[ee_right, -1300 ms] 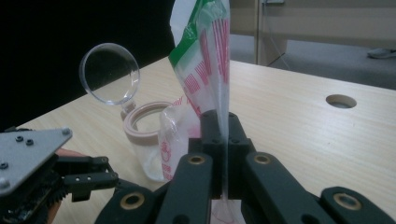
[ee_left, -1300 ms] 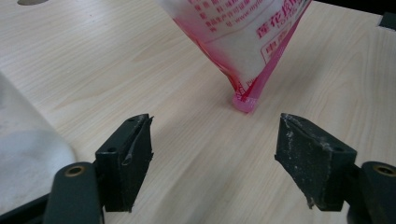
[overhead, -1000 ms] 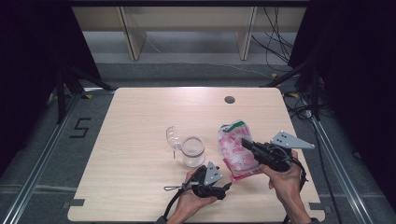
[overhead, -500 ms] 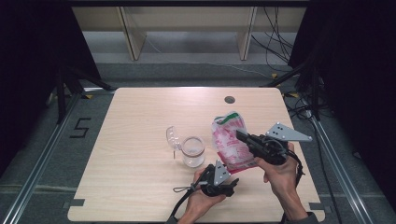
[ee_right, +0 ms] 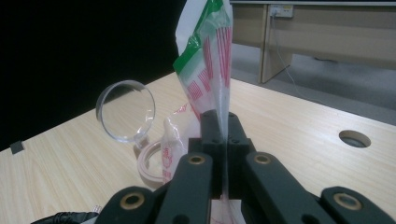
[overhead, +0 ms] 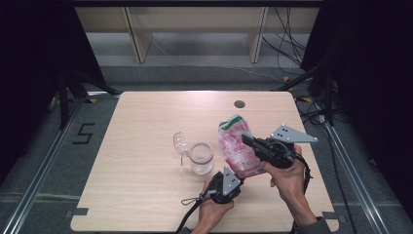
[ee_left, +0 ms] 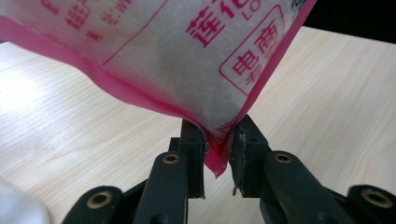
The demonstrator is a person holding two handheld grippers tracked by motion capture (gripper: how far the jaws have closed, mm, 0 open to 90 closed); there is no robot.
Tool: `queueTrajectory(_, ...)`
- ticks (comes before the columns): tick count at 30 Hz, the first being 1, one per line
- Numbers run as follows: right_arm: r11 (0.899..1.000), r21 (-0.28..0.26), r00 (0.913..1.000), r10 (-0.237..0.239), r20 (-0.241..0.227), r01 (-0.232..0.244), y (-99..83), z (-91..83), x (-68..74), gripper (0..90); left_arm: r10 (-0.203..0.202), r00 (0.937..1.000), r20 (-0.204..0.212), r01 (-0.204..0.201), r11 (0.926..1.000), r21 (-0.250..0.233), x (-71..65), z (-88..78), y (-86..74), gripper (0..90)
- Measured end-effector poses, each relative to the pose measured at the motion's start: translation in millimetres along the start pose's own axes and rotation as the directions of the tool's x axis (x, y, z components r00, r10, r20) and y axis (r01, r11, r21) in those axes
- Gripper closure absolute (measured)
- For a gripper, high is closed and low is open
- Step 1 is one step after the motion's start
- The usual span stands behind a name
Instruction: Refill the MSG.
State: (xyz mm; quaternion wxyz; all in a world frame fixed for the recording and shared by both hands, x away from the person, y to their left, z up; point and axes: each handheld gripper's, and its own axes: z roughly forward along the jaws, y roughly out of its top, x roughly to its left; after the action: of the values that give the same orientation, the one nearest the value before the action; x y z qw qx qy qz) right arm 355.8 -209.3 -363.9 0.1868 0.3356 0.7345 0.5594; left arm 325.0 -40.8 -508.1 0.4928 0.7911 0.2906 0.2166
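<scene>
A pink and white plastic bag (overhead: 237, 146) with a green top hangs above the wooden table (overhead: 141, 195). My right gripper (overhead: 247, 140) is shut on the bag's thin side edge (ee_right: 210, 60), its jaws (ee_right: 223, 135) pressed together on the film. Below it, my left gripper (overhead: 239, 174) points up at the bag's bottom corner (ee_left: 187, 60). Its jaws (ee_left: 218, 154) have just been closing, and the pink corner sits pinched between them, touching both pads. A clear jar (overhead: 201, 158) stands left of the bag with its round lid (overhead: 179, 143) flipped open.
A round cable hole (overhead: 239, 104) lies in the table's far side. The jar (ee_right: 152, 163) and its raised lid (ee_right: 125, 111) stand close to the left of the bag. Cables trail from both grippers toward the near edge.
The right gripper has lifted the bag and tipped it more upright. The left gripper has slid right under the bag, and its jaws have closed on the bottom corner.
</scene>
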Motion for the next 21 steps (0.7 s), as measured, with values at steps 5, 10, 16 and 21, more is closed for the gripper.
queueTrajectory(5,0.999,0.025,0.9992,-0.039,0.004,0.039,7.8,9.3,2.5,90.0,-0.018,0.9997,-0.014,0.017,0.9997,-0.020,-1.3,-0.8,-0.7,77.1)
queueTrajectory(10,0.997,0.059,0.9990,-0.044,0.004,0.043,13.1,19.0,6.4,90.0,-0.036,0.9994,0.002,0.036,0.9988,-0.032,2.9,-1.0,-1.8,77.6)
queueTrajectory(16,0.996,0.081,0.9989,-0.047,-0.002,0.047,19.3,33.2,11.8,90.0,-0.067,0.9977,0.010,0.067,0.9965,-0.050,7.8,-1.1,-1.7,77.8)
queueTrajectory(21,0.992,0.110,0.9984,-0.056,0.001,0.056,24.3,45.6,14.9,90.0,-0.077,0.9968,0.021,0.078,0.9952,-0.060,8.9,-0.4,-1.3,78.0)
